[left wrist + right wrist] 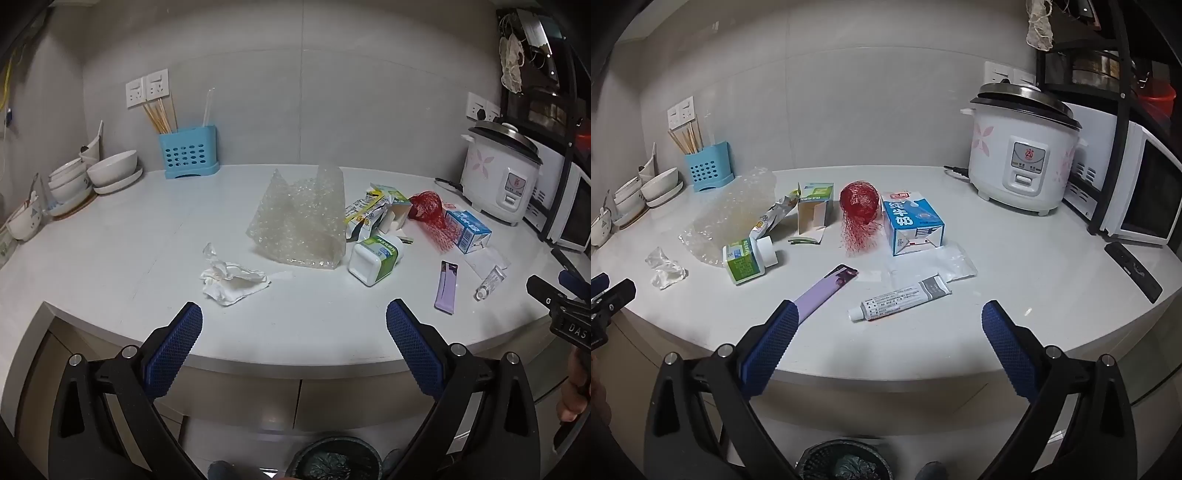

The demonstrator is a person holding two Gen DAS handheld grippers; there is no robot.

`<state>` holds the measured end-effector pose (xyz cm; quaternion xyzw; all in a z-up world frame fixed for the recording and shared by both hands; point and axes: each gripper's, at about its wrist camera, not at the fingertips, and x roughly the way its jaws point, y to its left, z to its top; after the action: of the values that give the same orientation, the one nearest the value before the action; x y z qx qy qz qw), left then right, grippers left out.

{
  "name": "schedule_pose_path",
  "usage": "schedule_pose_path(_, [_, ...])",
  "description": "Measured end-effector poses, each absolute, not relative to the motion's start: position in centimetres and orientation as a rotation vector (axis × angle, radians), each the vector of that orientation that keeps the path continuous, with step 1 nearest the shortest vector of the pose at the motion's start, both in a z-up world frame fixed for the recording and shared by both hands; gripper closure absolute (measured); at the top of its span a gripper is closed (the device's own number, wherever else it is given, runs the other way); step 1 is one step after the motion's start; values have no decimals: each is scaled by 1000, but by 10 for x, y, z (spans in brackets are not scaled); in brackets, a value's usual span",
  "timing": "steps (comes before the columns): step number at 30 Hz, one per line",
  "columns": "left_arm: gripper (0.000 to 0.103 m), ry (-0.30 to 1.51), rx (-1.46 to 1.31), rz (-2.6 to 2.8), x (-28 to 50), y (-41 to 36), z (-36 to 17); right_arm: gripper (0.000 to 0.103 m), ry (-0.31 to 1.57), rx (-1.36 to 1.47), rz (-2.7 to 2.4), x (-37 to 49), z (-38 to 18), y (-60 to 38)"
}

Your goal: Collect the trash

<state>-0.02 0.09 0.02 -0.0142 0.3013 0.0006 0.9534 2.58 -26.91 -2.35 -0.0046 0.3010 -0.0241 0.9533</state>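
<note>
Trash lies scattered on the white counter [110,258]. A crumpled white tissue [232,280] lies nearest my left gripper [294,314], which hangs open over the counter's front edge with nothing between its fingers. Behind the tissue stand a bubble wrap sheet [301,221], a white and green bottle [375,260], torn cartons [380,208], red mesh netting [428,210] and a blue milk carton [467,230]. My right gripper [886,314] is open and empty, just short of a purple sachet [823,291] and a white tube [901,297]. A dark waste bin [844,461] sits on the floor below.
A blue utensil holder [188,155] and stacked bowls [92,177] stand at the back left. A rice cooker [1021,155] and a microwave [1137,192] fill the right side. A flat clear plastic bag [945,262] lies by the milk carton [912,225]. Cabinet doors run under the counter.
</note>
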Motion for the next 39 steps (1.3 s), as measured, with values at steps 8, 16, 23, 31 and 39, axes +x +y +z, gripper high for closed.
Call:
schedule_pose_path(8, [6,607,-29,2,1,4,-3,7,608,9,-50,24,-20,-268])
schedule_pose_path(16, [6,628,-17,-14,4,-6,-2,7,608,1,-42,25,-20,-267])
schedule_pose_path(23, [6,623,-14,1,4,-7,-3,7,608,5,-47,24,-22,-270])
schedule_pose_path(31, [6,612,3,8,1,-11,0,7,614,5,-46,24,-23,-271])
schedule_pose_path(39, [6,616,-3,1,-1,-10,1,7,609,2,-49,21,-22,-268])
